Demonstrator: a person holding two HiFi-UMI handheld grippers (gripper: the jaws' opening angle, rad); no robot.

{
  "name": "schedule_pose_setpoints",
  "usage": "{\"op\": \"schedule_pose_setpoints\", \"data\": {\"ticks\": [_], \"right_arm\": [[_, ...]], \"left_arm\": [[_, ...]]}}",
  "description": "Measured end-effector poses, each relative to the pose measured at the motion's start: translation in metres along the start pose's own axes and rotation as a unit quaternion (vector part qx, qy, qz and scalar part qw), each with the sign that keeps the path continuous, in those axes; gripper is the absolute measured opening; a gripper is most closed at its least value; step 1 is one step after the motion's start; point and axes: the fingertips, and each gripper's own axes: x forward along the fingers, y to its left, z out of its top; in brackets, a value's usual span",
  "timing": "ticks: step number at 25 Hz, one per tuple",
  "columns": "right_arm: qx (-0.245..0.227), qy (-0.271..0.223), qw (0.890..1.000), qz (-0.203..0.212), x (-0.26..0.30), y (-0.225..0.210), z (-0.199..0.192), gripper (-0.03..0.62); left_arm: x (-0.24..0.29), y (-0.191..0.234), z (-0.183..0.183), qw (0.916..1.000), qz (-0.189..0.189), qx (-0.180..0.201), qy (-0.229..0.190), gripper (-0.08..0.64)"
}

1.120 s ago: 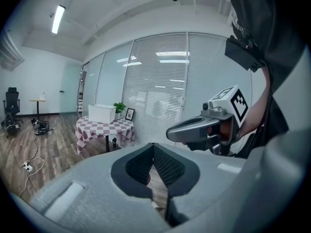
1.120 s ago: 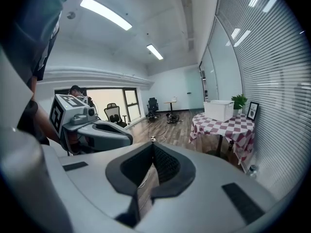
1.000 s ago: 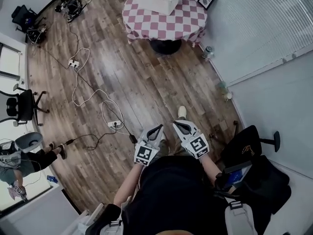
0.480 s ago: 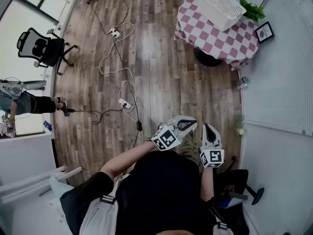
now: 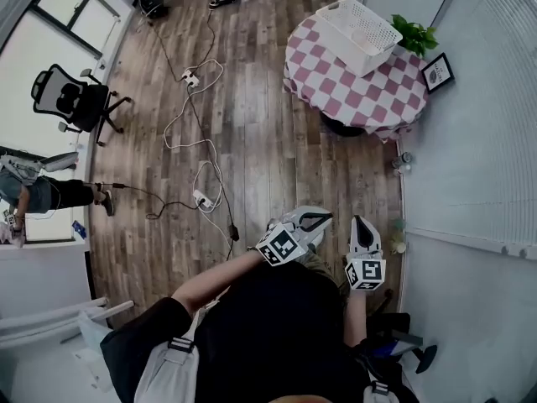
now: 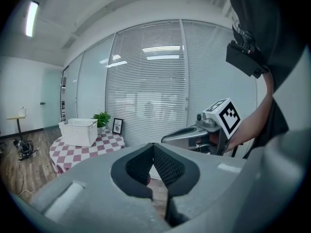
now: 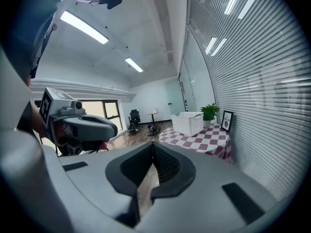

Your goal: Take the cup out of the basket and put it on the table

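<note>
We hold the left gripper [image 5: 321, 218] and right gripper [image 5: 361, 222] side by side at lower centre, each with its jaws pressed together on nothing. Wooden floor [image 5: 277, 141] stretches beyond. At upper right the white basket [image 5: 357, 25] sits on the checked table [image 5: 369, 91]; we cannot make out the cup inside.

White basket on the checked table, across the room.
The open-topped, perforated basket [image 5: 341, 39] stood upright at one edge of the round table [image 5: 357, 95], which wore a red-and-white checked cloth. The cup inside was too small to make out.
</note>
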Motion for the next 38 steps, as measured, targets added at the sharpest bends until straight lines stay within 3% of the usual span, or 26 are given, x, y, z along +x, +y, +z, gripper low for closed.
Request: {"op": "schedule_pose_setpoints", "data": {"ticks": [9, 15, 21, 28, 32, 38], "right_arm": [[-0.004, 0.008, 1.000, 0.009, 0.022, -0.064, 0.004, 0.011], [-0.003, 0.019, 1.000, 0.005, 0.053, -0.079, 0.008, 0.011], [0.002, 0.029, 0.999, -0.015, 0.101, -0.078, 0.016, 0.011], [-0.022, 0.035, 0.999, -0.015, 0.178, -0.074, 0.071, 0.011], [-0.037, 0.044, 0.998, -0.008, 0.227, -0.063, 0.092, 0.011], [-0.074, 0.062, 0.995, 0.029, 0.297, -0.035, 0.115, 0.011]], "left_arm": [[0.039, 0.018, 0.020, 0.9982, 0.049, -0.024, -0.025, 0.005], [0.049, 0.053, 0.006, 0.9983, 0.046, -0.033, -0.011, 0.005], [0.065, 0.115, -0.004, 0.9987, 0.025, -0.041, -0.015, 0.005], [0.079, 0.212, 0.039, 0.9985, -0.004, -0.009, -0.053, 0.005], [0.064, 0.269, 0.041, 0.9978, 0.009, -0.014, -0.064, 0.005], [0.021, 0.346, 0.007, 0.9952, 0.062, -0.053, -0.055, 0.005]]}}
